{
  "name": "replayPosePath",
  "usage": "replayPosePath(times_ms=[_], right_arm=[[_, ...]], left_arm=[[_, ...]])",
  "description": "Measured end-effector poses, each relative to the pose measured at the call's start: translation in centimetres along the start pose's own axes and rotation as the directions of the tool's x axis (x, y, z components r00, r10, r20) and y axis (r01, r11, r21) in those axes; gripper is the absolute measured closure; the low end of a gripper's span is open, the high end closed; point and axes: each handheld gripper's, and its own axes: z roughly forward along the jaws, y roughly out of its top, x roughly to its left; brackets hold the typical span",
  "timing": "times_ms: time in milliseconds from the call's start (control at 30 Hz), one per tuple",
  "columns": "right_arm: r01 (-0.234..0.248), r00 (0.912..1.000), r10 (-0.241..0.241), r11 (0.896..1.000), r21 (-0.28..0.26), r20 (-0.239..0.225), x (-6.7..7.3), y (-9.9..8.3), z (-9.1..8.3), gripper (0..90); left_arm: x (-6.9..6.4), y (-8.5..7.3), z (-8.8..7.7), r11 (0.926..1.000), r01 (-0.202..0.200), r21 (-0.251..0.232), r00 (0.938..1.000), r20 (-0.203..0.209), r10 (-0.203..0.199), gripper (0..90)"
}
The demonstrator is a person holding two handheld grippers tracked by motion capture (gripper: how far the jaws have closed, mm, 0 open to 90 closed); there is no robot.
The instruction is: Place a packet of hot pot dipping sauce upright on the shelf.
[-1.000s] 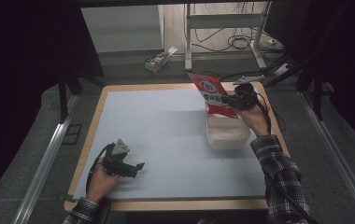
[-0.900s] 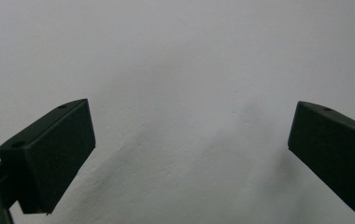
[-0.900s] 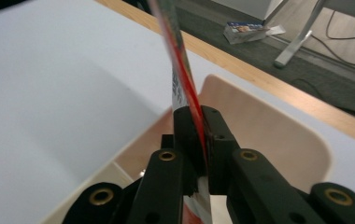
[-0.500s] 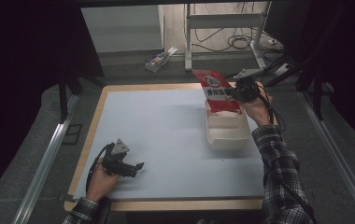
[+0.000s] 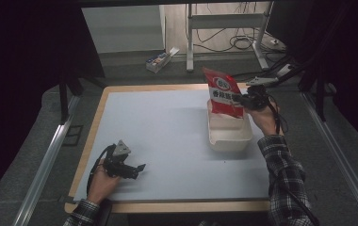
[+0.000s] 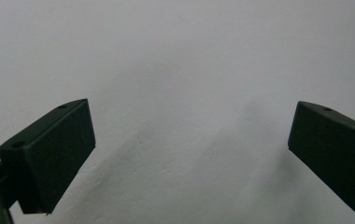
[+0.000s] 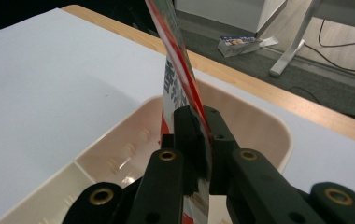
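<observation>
White table (image 5: 167, 127); right hand-held gripper (image 5: 244, 100) pinches red packet (image 5: 223, 92) above bin (image 5: 229, 134).

1. The counter (image 5: 167, 127) is showing a pale grey-white top inside a light wooden border.
2. A cream tray (image 5: 229, 134) with an inner divider is sitting directly on the counter, just below and in front of the right tool (image 5: 244, 100).
3. The left tool (image 5: 137, 170) is resting low on the counter's near left part, well apart from the tray.
4. In the left gripper view, bare pale counter surface is lying between the tool's spread jaws.
</observation>
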Motion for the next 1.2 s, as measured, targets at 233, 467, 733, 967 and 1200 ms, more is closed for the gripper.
replayPosePath(times_ms=[233,467,733,967,1200], right_arm=[[-0.033,0.9994,0.033,0.999,0.032,0.007,-0.3,-1.9,0.0,85.7],[-0.036,0.9985,0.035,0.999,0.022,0.043,0.0,-2.4,-0.4,58.0],[-0.06,0.9958,0.059,0.998,0.006,0.07,0.4,-1.7,-0.6,26.7],[-0.069,0.9965,0.07,0.997,-0.017,0.047,0.7,-1.3,-1.4,19.5],[-0.069,0.9967,0.07,0.997,-0.02,0.041,1.2,-1.0,-2.3,14.9]], left_arm=[[0.0,0.0,0.0,1.0,0.002,0.0,1.0,0.0,-0.002,0.7],[-0.1,0.0,0.1,1.0,-0.002,0.004,1.0,-0.004,0.002,0.7],[-0.1,0.0,0.0,1.0,-0.002,0.002,1.0,-0.006,0.002,0.7],[-0.1,0.1,0.0,1.0,-0.003,-0.001,1.0,-0.009,0.003,0.7],[-0.1,0.1,-0.1,1.0,-0.003,-0.003,1.0,-0.009,0.003,0.7]])
